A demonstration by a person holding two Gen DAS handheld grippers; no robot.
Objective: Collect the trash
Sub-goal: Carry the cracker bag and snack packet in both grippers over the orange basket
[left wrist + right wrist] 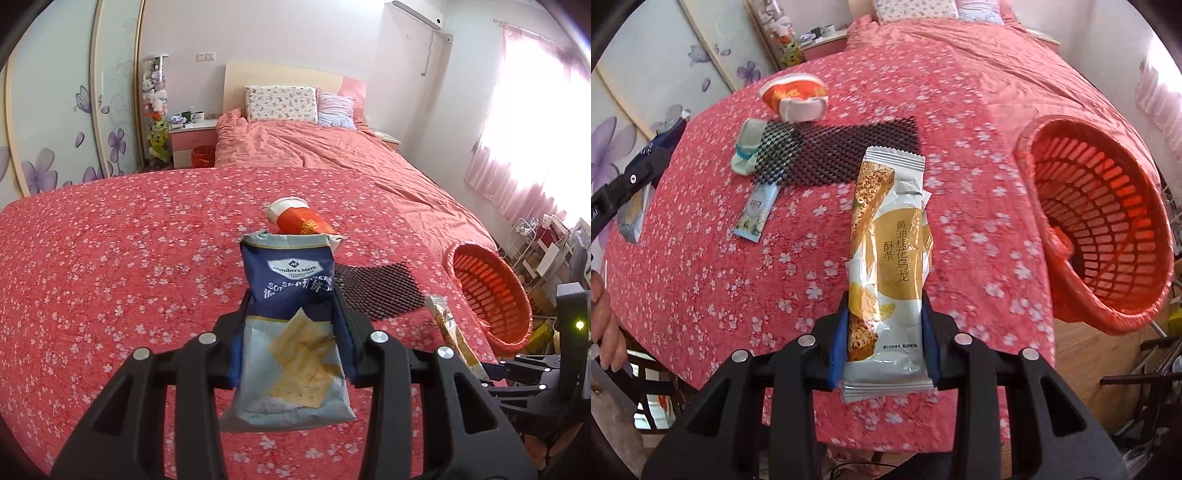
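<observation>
1. While the table with the red flowered cloth [110,258] fills both views, a blue cracker packet [291,325] is seen pinched between the jaws of the left gripper [293,295], held upright above the cloth.
2. A long biscuit-bar wrapper [890,266], white and yellow, is clamped by its lower end in the right gripper [884,325]; it is held above the cloth, nearer than the black mesh mat [849,155].
3. The black mesh mat is laid flat on the cloth and is taken as the landmark.
4. A crushed red and white paper cup [794,98] is found on its side just beyond the mat's far left corner.
5. A crumpled pale green wrapper [748,147] is seen at the mat's left end, partly under the mesh.
6. A light blue sachet [757,214] is laid just beside the mat's near left corner.
7. An orange plastic basket [1108,229] lined with an orange bag is tilted at the table's edge, well to the right of the mat.
</observation>
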